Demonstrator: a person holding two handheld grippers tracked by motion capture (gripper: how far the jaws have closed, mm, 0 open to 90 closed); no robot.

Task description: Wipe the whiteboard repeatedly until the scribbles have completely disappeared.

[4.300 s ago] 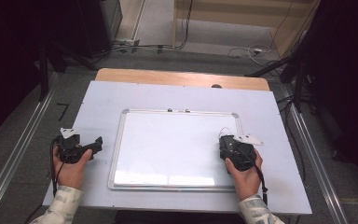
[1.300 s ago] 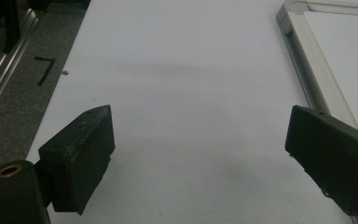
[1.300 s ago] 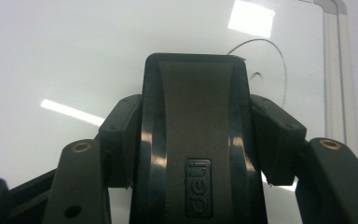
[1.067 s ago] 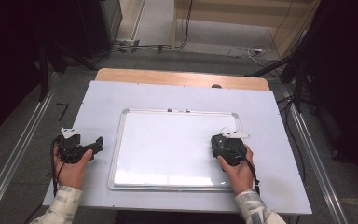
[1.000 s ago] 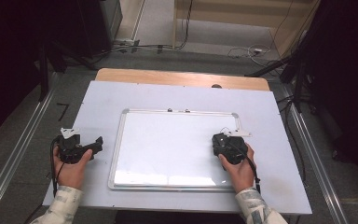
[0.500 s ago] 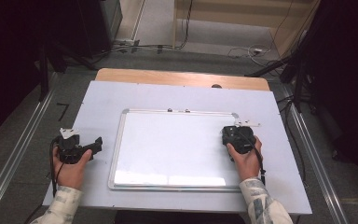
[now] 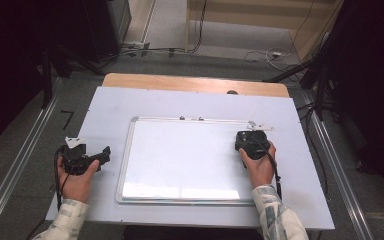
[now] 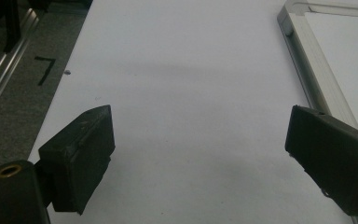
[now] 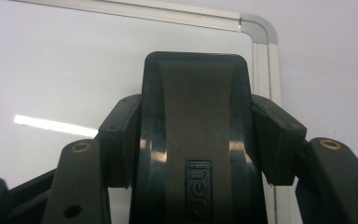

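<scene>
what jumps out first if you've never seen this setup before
The big whiteboard lying flat mid-table draws the eye. Near its far right corner, the right gripper is clamped on a dark eraser-like block held over the board. The left gripper sits open over bare table, left of the board's frame.

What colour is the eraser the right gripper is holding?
Black with a dark grey top strip, clearest in the right gripper view: eraser, right gripper.
</scene>
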